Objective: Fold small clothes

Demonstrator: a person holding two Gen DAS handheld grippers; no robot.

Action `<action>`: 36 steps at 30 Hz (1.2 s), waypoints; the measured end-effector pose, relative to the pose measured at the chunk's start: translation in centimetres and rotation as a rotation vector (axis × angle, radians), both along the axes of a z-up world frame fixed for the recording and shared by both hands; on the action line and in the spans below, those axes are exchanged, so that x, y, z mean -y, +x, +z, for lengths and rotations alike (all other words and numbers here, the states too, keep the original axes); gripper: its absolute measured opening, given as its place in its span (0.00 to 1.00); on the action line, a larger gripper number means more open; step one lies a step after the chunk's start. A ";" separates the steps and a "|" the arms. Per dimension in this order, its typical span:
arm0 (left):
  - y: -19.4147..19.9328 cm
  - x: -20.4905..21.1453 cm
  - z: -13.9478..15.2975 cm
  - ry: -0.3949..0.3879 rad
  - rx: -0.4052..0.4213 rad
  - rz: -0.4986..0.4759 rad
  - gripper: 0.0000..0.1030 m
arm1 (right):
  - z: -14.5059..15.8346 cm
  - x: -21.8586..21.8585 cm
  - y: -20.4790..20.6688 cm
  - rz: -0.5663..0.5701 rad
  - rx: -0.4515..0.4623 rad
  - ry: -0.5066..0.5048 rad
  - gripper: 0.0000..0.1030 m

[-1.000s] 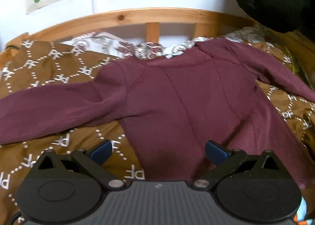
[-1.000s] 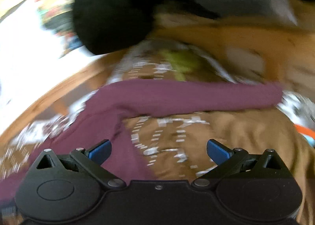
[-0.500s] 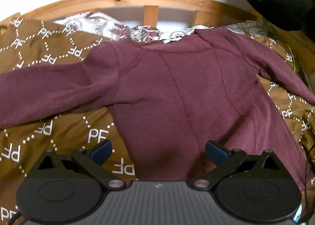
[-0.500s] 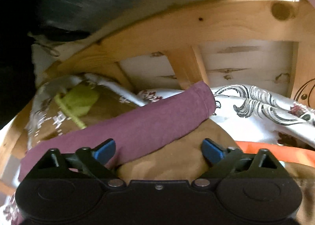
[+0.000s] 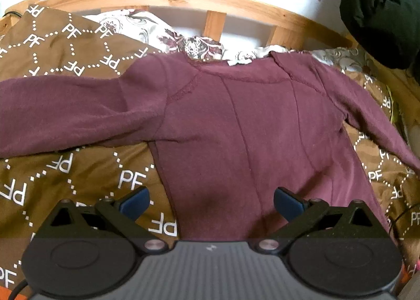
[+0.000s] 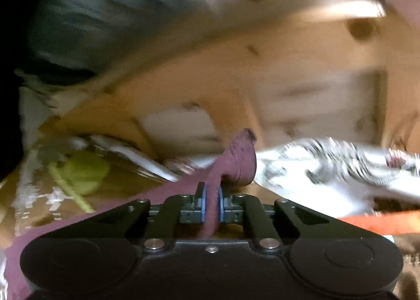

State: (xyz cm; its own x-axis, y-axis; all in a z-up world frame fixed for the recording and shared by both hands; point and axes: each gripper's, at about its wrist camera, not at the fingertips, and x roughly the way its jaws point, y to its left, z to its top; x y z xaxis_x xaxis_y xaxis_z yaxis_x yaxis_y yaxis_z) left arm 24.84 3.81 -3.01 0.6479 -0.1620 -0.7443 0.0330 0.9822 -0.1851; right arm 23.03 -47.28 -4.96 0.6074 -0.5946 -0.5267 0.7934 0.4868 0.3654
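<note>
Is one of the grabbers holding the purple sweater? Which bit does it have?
Yes. The right gripper has just closed on the maroon sweater, pinching the sleeve near its cuff end. The left gripper is open above the hem and holds nothing.

The left wrist camera looks steeply down along its fingers at the maroon sweater [image 5: 236, 126], with the wooden bed frame [image 5: 183, 0] at 12 o'clock. The right wrist camera sits low and very close to the sweater's cuff [image 6: 241, 161], facing the same frame [image 6: 210, 69]. Both views share sweater, frame and brown blanket [image 5: 65, 168].
</note>
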 end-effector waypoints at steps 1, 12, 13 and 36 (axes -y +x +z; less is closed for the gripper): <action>0.0 -0.1 0.2 0.002 0.007 0.006 0.99 | 0.9 -0.9 0.1 0.035 0.013 -0.046 0.09; -0.8 -4.9 2.6 -0.095 0.089 0.162 0.99 | 8.9 -19.9 0.7 0.692 0.226 -0.795 0.08; -1.0 -5.6 2.6 -0.106 0.105 0.195 0.99 | 8.7 -22.0 0.7 0.772 0.235 -0.850 0.08; 0.9 -7.9 0.1 -0.181 0.116 0.299 0.99 | -2.6 -35.8 -3.4 1.716 -0.137 -0.892 0.74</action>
